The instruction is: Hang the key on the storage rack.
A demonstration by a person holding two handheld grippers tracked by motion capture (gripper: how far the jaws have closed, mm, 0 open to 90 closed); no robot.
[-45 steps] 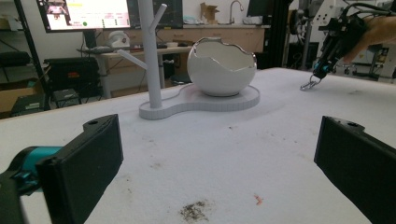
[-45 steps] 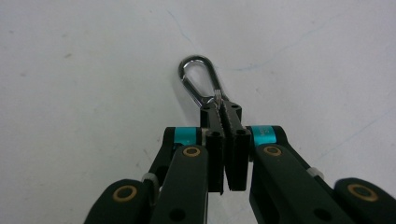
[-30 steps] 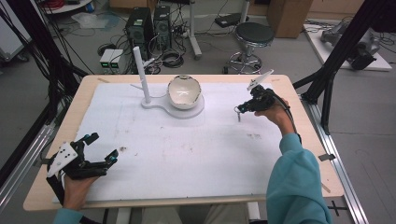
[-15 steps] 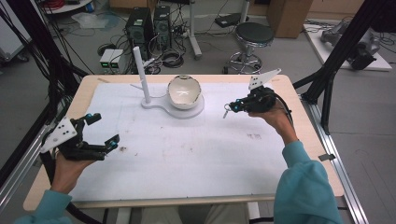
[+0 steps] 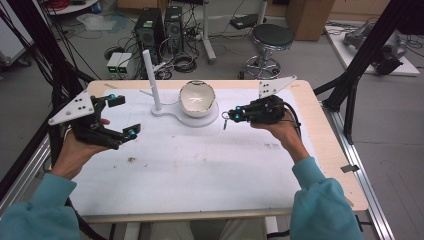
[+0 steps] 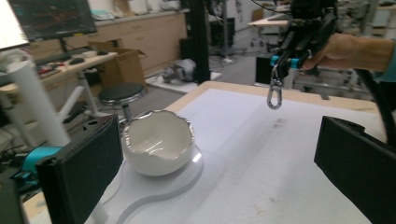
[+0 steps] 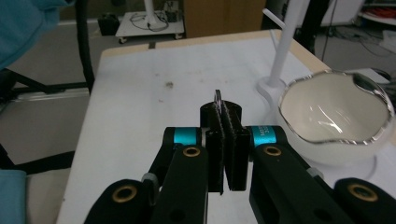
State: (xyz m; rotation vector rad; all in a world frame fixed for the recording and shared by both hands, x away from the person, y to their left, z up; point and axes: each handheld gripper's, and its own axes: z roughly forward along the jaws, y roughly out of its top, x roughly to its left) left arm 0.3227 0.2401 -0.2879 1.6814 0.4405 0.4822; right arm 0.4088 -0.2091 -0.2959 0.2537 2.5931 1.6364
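Your right gripper (image 5: 226,118) is clamped on a small metal clip (image 6: 274,92), which hangs straight down from the pinched black jaws and is clear of the bench (image 5: 210,165). In the right gripper view the jaws press flat together, with a thin sliver of the clip's metal poking out above them. The clip hangs just to the right of the white bowl (image 5: 197,97), near its rim but not touching it.

Your left gripper (image 5: 120,116) is held above the left side of the bench, jaws wide apart with nothing between them. In the left gripper view its two black pads (image 6: 81,173) frame the bowl and, farther off, your other hand with the dangling clip.

The bowl has a wavy silver edge and sits on a flat white stand (image 5: 176,113). A slim white post (image 5: 151,80) rises from the same stand, just left of the bowl. The bench top is covered by a white sheet with a few dark smudges.
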